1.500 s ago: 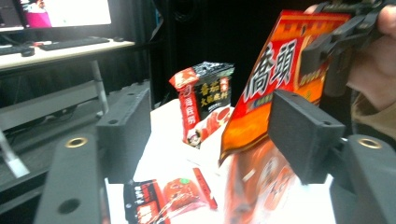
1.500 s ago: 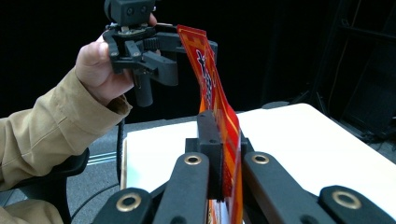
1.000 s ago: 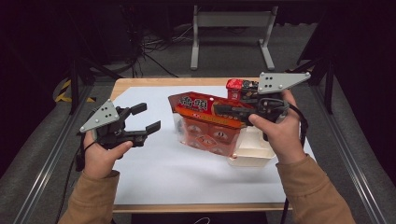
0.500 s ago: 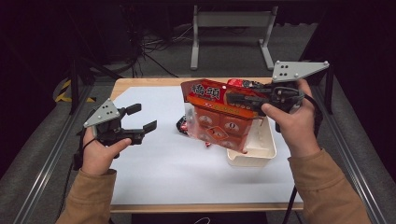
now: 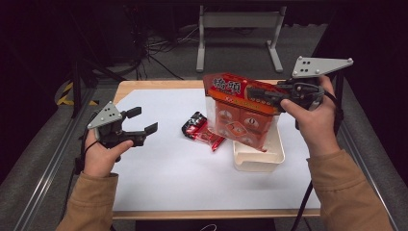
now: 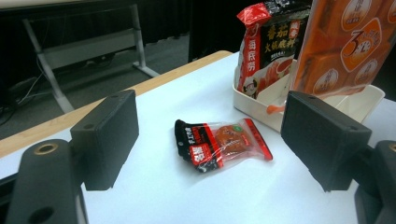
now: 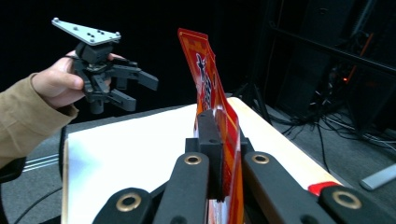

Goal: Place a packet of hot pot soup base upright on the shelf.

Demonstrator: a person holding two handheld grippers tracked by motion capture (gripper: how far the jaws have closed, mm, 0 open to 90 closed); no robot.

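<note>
My right gripper point(image 5: 257, 92) is clenched on the top seam of the big orange bag point(image 5: 240, 115), and in the right gripper view the two black jaws press flat against that seam, so the bag's front print is turned edge-on there and I cannot read it. From the high view the bag hangs upright over the white tray point(image 5: 260, 156), its lower edge at or just inside the tray's rim; whether it touches the tray floor is hidden by the bag itself. My right hand point(image 5: 312, 118) covers most of the gripper body, and the bag hides the tray's far compartments from above. In the left gripper view the orange bag is cut off by the top right corner, and my own right jaw pad blocks part of the tray's near wall. My left gripper point(image 5: 139, 122) hangs over the left side of the white sheet point(image 5: 168, 178) with its jaws spread wide and nothing between them. Between those jaws, farther off, lies the small red snack packet point(image 6: 219, 144) flat on the sheet, just beside the tray but apart from it; its black end carries print too small to make out. Counting: two grippers, one orange bag, one small packet on the sheet, one tray, and one dark soup-base bag point(image 6: 266, 46) standing in the tray beside the orange bag.
</note>
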